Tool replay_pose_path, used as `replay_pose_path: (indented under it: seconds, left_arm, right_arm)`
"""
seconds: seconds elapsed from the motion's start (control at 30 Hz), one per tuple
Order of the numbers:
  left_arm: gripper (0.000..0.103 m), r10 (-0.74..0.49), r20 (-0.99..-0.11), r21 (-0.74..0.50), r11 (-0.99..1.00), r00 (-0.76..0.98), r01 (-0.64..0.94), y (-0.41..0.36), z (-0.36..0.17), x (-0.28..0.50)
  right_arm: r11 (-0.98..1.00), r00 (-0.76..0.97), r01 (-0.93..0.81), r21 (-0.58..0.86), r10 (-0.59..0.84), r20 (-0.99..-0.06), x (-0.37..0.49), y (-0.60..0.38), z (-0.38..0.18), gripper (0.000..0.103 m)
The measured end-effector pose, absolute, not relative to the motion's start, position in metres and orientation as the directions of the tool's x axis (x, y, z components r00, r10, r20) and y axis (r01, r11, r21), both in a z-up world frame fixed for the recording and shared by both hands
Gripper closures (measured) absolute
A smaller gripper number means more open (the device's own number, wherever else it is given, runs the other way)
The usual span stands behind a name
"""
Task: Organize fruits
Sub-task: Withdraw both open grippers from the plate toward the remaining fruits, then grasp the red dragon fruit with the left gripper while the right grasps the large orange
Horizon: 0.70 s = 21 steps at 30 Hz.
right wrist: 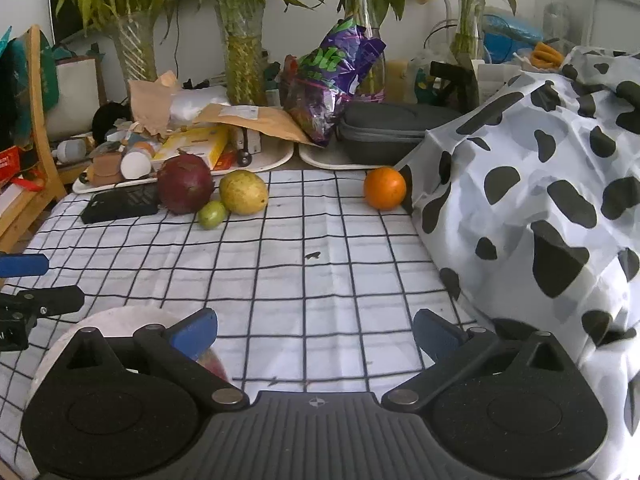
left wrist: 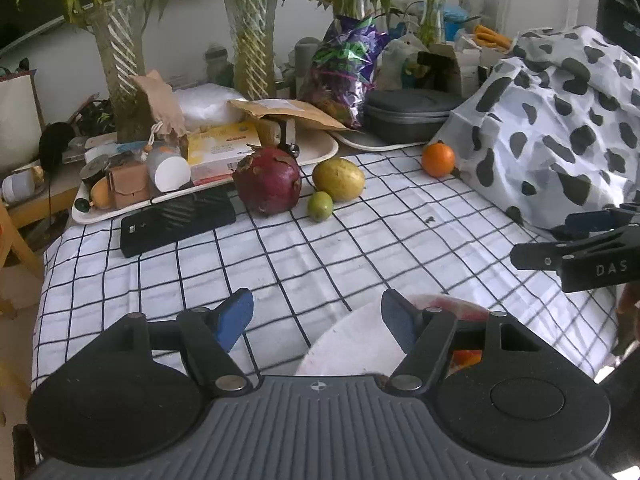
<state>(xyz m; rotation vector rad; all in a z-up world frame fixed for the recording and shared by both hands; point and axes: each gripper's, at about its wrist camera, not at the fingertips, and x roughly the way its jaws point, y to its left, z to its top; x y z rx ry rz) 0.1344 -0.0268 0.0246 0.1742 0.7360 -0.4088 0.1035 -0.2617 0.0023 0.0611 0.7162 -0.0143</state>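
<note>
Both tongs hover spread and empty over the checked cloth (right wrist: 320, 280).

The left tongs (left wrist: 316, 320) and right tongs (right wrist: 316, 332) each grasp nothing. Far ahead of them sit a dark red fruit (right wrist: 185, 189), a yellow fruit (right wrist: 243, 193) and a small green fruit (right wrist: 212, 215), close together. An orange (right wrist: 385, 188) lies apart, ahead right beside the spotted cloth (right wrist: 540, 200). A white plate (left wrist: 352, 340) lies just under the left tongs' right finger.
</note>
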Motion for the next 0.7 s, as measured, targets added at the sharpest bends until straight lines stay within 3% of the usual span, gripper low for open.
replay_pose_path:
  seconds: [0.1, 0.7]
  left_arm:
    - [0.027, -0.296, -0.679, 0.007, 0.912, 0.672, 0.409, -0.027, 0.024, 0.145]
    - [0.026, -0.285, -0.66, -0.003, 0.926, 0.695, 0.377, -0.037, 0.015, 0.211]
  right_arm:
    - [0.998, 0.754, 0.033, 0.048, 0.007, -0.657, 0.113, -0.263, 0.002, 0.0]
    - [1.0, 0.737, 0.007, 0.01, 0.001, -0.676, 0.175, -0.267, -0.008, 0.0]
